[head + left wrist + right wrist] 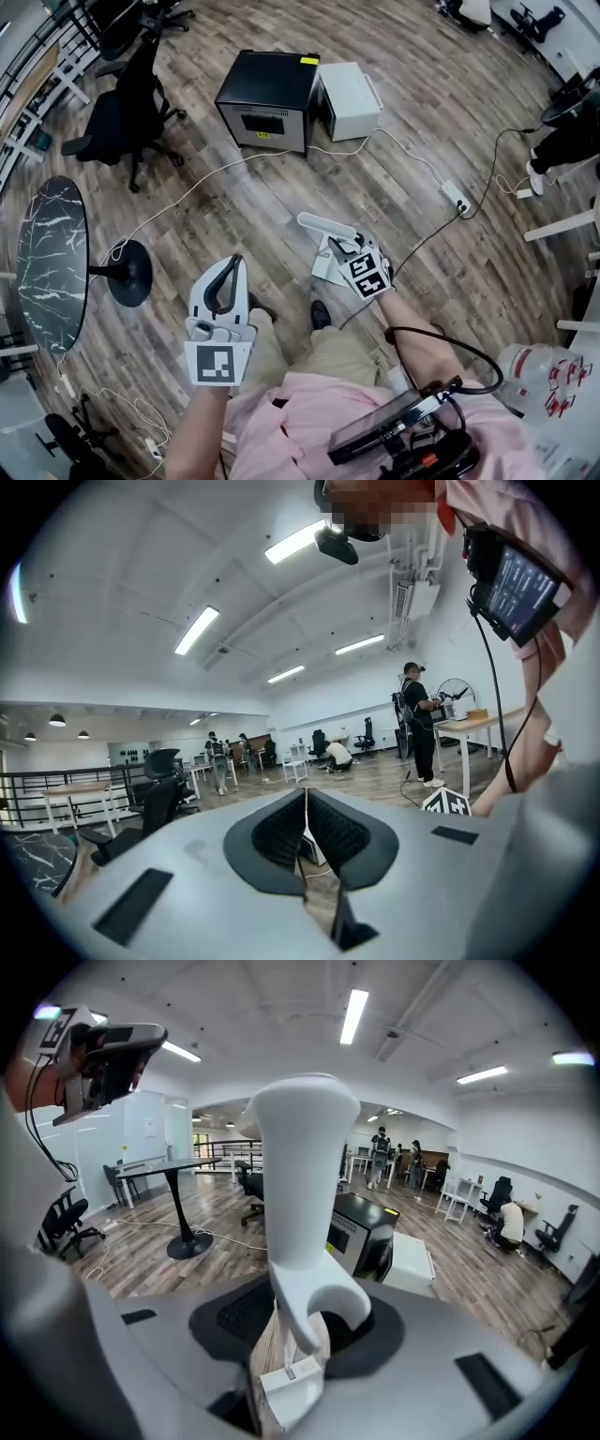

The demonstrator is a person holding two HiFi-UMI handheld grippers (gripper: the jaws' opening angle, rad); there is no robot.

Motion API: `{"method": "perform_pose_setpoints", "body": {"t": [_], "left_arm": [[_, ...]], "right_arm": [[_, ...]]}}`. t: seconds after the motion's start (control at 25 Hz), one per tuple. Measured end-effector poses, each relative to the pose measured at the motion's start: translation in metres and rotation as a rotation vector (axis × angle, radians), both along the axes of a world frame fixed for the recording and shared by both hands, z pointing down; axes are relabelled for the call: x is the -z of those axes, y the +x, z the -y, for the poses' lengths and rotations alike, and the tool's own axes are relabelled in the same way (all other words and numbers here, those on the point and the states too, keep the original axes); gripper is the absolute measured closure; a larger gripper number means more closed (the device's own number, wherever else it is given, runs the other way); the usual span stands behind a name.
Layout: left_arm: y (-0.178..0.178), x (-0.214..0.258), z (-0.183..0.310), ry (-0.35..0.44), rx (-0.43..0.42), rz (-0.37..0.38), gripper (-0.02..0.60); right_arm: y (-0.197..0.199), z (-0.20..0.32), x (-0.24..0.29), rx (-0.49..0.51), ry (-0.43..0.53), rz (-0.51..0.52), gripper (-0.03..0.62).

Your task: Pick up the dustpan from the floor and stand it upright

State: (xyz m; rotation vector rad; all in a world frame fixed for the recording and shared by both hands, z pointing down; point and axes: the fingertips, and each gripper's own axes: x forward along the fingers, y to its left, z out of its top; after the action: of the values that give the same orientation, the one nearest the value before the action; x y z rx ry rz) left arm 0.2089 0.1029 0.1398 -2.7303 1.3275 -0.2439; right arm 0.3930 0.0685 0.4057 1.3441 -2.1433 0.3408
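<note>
While clamped on the hooked lower end of the handle of the white plastic long-handled dustpan [298, 1194], offers only a narrow bite: so noted of the right gripper [300, 1333], low over the brown wood-plank floor [234, 197] just ahead of the person's shoes [321, 314]. Cannot confirm from any view whether the pan part rests on the planks or hangs just clear. Rates as chief hazard a swing of the dustpan about the pinch point, given the long handle rising well beyond the jaws and the pan part below them. Rates as second hazard a topple on release, should the base meet the planks tilted rather than flat. Flags also the thin black cable [431, 239] lying on the floor just beside the work, liable to snag or unsettle the base. Records the left gripper [305, 832] clenched on nothing, held apart at the left, lending no support.
</note>
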Motion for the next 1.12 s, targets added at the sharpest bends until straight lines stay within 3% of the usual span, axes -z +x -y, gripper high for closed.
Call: {"method": "perform_pose_setpoints", "body": {"t": [0.2,0.44,0.72,0.88,1.12], "left_arm": [[0.012,0.005,-0.009,-0.003,-0.005,0.019,0.566],[0.024,0.021,-0.011,0.010,0.010,-0.017,0.566],[0.027,0.063,-0.001,0.079,0.028,-0.048,0.566],[0.028,0.104,0.015,0.149,0.047,-0.106,0.566],[0.047,0.158,0.017,0.237,0.036,-0.137,0.566]], "right_arm": [[0.012,-0.005,0.001,-0.022,-0.010,0.026,0.385],[0.029,-0.019,0.027,-0.052,0.002,0.084,0.336],[0.048,-0.034,0.132,-0.137,0.174,0.169,0.332],[0.034,-0.021,0.218,-0.165,0.331,0.201,0.386],[-0.003,-0.004,0.320,-0.138,0.535,0.189,0.527]]}}
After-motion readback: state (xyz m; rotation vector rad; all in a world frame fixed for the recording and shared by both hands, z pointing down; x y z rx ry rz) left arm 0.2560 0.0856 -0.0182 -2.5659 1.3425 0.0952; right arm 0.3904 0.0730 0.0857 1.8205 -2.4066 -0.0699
